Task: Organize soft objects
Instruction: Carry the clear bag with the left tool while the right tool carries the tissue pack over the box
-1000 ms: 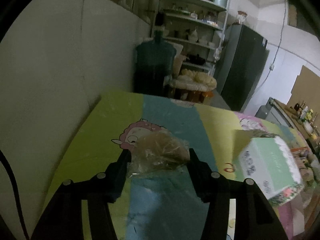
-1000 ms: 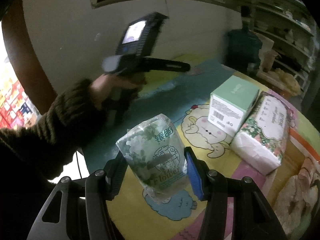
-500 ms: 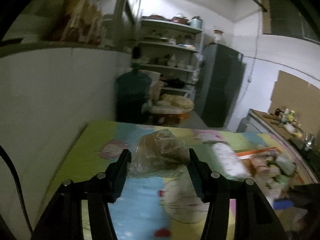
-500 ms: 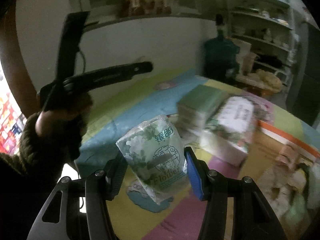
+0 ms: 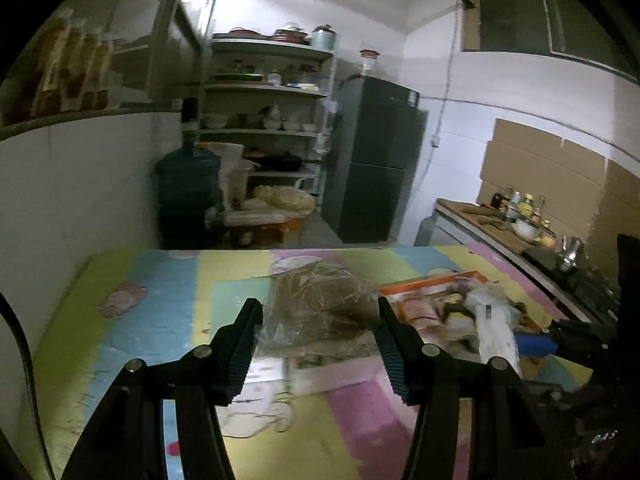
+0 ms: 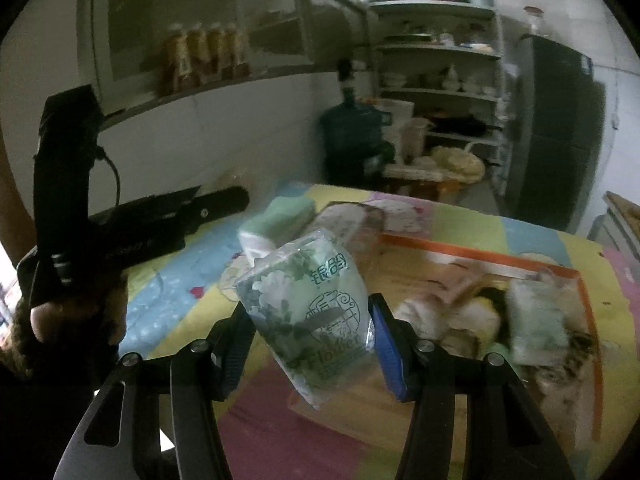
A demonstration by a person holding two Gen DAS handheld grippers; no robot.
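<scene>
Domestic kitchen and storeroom.
Open shelving [image 5: 272, 92] stacked with bowls and pots, a dark refrigerator [image 5: 376, 160], a large water jug [image 5: 188, 192], bottles [image 6: 204, 56] in a wall cabinet, and condiments on a side counter [image 5: 500, 224] beside a patterned worktop [image 5: 168, 308].

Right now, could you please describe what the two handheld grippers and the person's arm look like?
Both grippers are black, with angular linkage arms, silver pivot bolts and ribbed finger pads. The left gripper has black pads; the right gripper has one blue pad. Seen from the right wrist, the left one has a boxy top and a black cable. The sleeve is dark, fuzzy knit.
</scene>
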